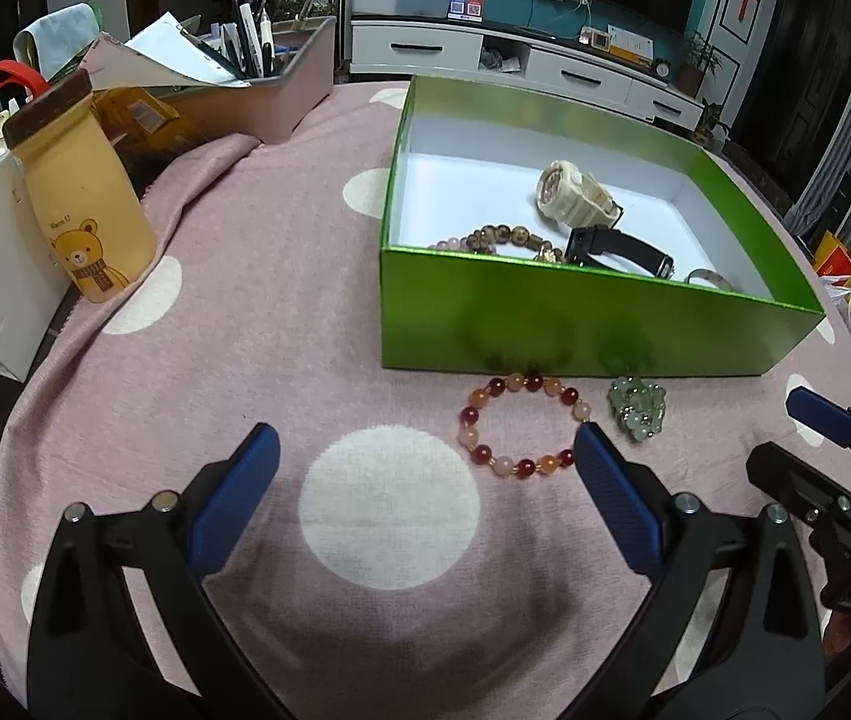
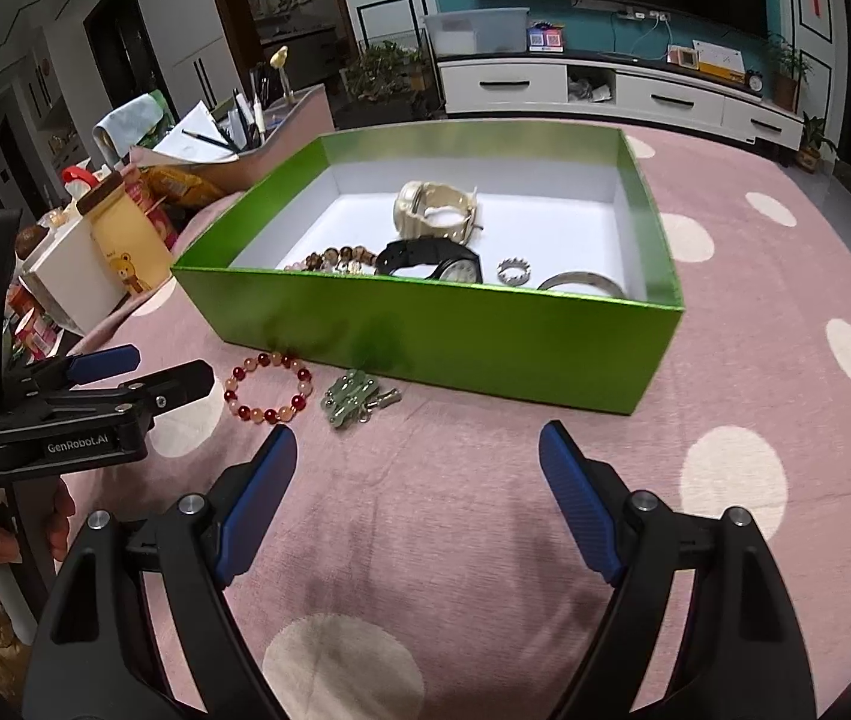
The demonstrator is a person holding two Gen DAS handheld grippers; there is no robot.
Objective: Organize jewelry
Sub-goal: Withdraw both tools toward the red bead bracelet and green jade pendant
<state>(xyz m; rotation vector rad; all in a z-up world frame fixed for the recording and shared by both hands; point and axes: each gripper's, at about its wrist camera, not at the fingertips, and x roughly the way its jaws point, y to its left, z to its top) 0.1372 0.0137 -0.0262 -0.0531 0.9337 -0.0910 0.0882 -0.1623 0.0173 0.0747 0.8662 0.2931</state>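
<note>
Watches and bracelets fill the green box (image 1: 575, 324); a beaded bracelet (image 1: 521, 429) and jade charm (image 1: 636, 411) wait at its six o'clock, both hand-held grippers (image 1: 425, 468) (image 2: 419, 468) wide, empty.

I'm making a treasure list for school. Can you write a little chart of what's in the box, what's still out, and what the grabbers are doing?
box: green, open
inside: cream watch, black watch, brown beads, ring, bangle
outside: red bracelet, green charm, on cloth by box front
left gripper: open, empty
right gripper: open, empty
</note>
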